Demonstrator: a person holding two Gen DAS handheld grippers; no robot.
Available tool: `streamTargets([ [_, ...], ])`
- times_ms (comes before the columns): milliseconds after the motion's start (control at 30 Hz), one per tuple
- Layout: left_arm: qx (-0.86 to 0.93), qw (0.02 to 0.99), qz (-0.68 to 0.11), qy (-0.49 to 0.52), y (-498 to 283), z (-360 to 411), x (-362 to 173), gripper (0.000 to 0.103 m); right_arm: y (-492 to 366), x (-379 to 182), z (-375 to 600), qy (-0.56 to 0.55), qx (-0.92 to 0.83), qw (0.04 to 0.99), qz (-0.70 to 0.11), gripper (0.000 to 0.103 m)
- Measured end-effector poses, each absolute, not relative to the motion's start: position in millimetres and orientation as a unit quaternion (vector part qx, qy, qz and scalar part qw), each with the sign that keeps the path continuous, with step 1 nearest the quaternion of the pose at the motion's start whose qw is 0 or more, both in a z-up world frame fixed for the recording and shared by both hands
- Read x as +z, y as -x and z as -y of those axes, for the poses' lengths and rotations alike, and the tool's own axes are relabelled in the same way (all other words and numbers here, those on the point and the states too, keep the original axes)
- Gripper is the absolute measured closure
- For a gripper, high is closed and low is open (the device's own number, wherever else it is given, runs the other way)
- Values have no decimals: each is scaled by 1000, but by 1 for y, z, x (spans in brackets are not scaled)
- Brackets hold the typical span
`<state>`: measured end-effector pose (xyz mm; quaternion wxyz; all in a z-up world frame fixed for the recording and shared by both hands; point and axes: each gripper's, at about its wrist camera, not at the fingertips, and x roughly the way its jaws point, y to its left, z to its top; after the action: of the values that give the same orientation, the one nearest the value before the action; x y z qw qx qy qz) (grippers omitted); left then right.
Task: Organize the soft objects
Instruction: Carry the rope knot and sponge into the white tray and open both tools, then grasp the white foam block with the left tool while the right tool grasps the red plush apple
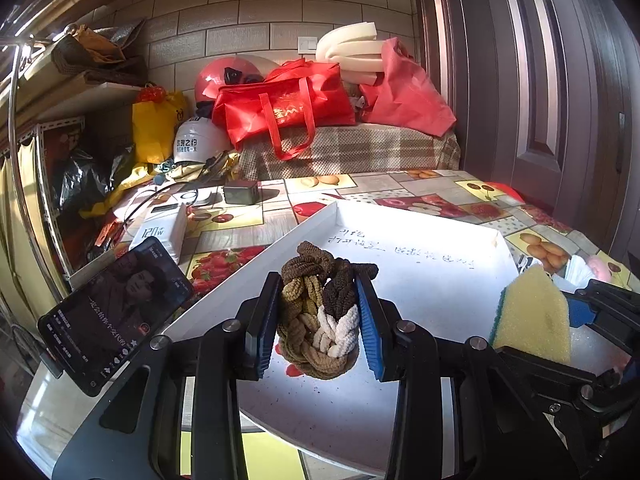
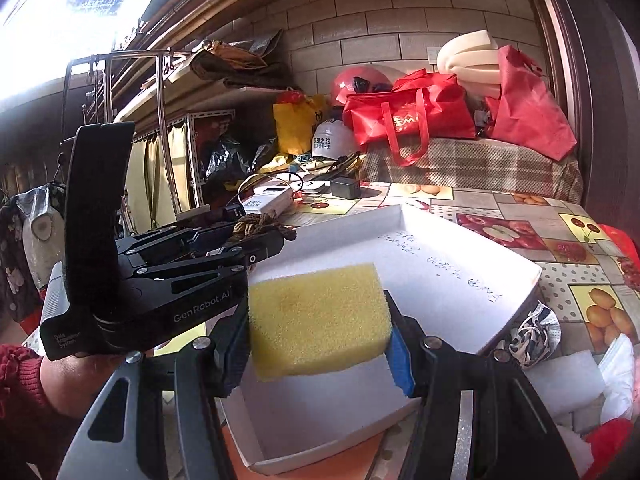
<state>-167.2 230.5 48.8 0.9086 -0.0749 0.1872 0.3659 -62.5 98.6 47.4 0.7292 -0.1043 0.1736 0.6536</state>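
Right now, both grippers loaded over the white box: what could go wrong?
1. The left gripper pinches the braided brown-and-cream rope knot only by its sides; loose loops may snag a finger on release.
2. The right gripper holds the yellow foam sponge close beside the left one, so they could collide.
3. The shallow white cardboard box looks light and might shift if bumped.
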Motion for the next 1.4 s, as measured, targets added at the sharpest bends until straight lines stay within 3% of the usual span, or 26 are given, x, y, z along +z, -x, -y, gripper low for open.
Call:
streamTargets([
  [500,379,886,-244,105,139,-272,40,63,41,40,-144,119,591,762,-235,43],
  [567,382,885,-243,107,140,-273,40,60,42,40,-145,125,586,765,-236,35],
  [633,395,881,-236,110,144,-274,41,43,41,41,-145,125,577,772,-234,19],
  [733,419,874,-218,112,151,-273,43,17,40,42,-141,116,576,776,-232,9],
  [867,436,871,-191,122,164,-274,46,0,38,45,-137,102,573,781,-225,0],
  [1400,460,874,-120,95,185,-256,56,0,59,52,-115,97,592,785,-157,0],
])
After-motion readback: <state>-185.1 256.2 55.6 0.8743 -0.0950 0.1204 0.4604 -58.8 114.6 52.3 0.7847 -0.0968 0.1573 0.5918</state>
